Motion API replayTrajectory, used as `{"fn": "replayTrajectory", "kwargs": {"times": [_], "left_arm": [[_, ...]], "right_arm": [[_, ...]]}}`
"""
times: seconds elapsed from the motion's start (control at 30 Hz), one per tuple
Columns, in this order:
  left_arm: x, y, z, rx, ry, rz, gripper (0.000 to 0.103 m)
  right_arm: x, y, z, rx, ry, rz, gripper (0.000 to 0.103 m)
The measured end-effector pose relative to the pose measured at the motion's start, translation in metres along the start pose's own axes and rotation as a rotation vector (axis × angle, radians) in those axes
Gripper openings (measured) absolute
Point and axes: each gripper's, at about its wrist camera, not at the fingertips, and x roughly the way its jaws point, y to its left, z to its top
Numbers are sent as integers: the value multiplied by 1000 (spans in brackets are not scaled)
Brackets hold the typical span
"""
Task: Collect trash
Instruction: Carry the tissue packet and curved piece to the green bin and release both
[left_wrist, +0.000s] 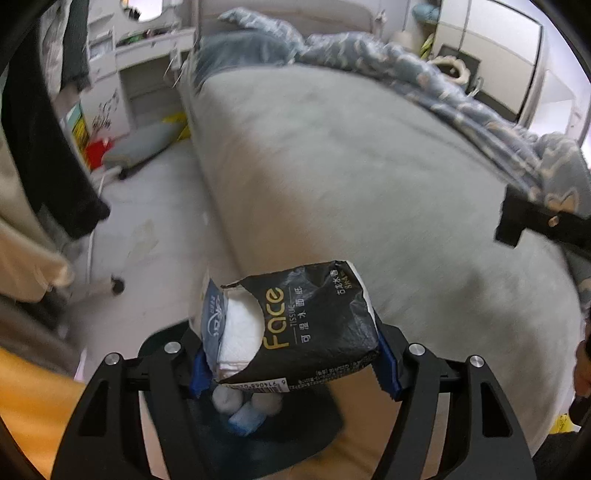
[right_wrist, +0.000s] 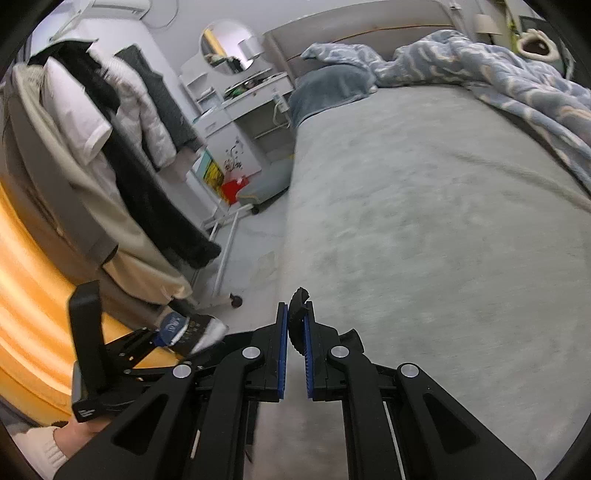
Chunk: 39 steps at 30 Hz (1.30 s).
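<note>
- Lower centre of the left wrist view: my left claw (left_wrist: 291, 363) is clamped on a black "Face" tissue pack (left_wrist: 306, 328), torn open with white tissues showing, held above a dark bin (left_wrist: 295, 432) with wads inside.
- Behind it, the grey bed (left_wrist: 369, 177).
- Right wrist view, bottom centre: my right claw (right_wrist: 295, 350) is nearly closed, pinching a small black ridged piece (right_wrist: 297, 317).

Both wrist views face along bed (left_wrist: 369, 166) (right_wrist: 424, 203); share headboard end
</note>
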Motion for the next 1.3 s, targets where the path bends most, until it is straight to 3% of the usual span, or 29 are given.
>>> {"fn": "replayTrajectory", "kwargs": {"times": [0.57, 0.83, 1.07, 1.3], "left_arm": [[33, 82, -48, -112, 252, -9, 72], [51, 107, -72, -163, 382, -77, 77], [43, 120, -74, -183, 377, -121, 84], [27, 143, -69, -226, 311, -111, 90]], "right_arm": [[68, 78, -14, -122, 110, 23, 8], [97, 94, -18, -141, 170, 16, 8], [124, 109, -26, -158, 225, 1, 8], [153, 123, -38, -185, 285, -5, 8]]}}
